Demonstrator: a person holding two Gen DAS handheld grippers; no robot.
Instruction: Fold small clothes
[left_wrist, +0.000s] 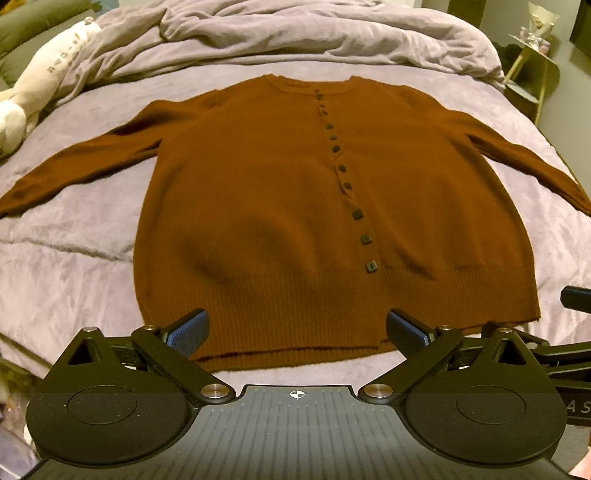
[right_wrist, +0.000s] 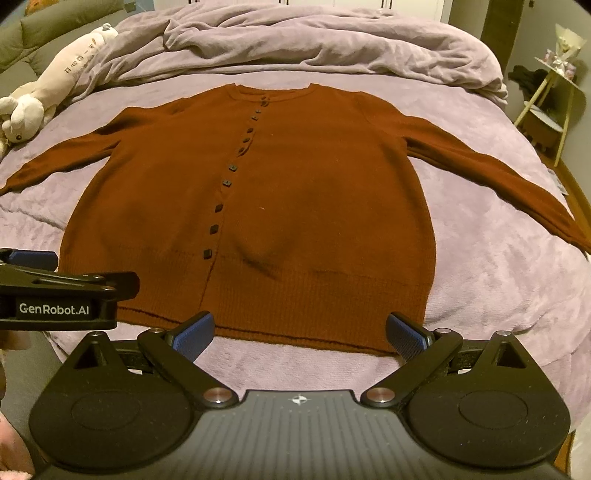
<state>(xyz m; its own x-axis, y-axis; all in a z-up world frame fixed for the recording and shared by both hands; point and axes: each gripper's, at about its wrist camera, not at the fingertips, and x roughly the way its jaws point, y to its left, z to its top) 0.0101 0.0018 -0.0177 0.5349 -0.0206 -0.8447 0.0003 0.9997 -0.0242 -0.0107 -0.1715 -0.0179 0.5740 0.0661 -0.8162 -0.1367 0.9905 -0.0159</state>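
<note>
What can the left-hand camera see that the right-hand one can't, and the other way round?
Only the left wrist view: the right gripper poking in at its right edge.

Only the right wrist view: the left gripper from the side, with its "GenRobot.AI" label, and the plush toy's face.

Both: the brown cardigan spread flat and buttoned on the purple bedspread, sleeves out, the rumpled duvet behind, and each camera's own jaws wide apart at the hem.
</note>
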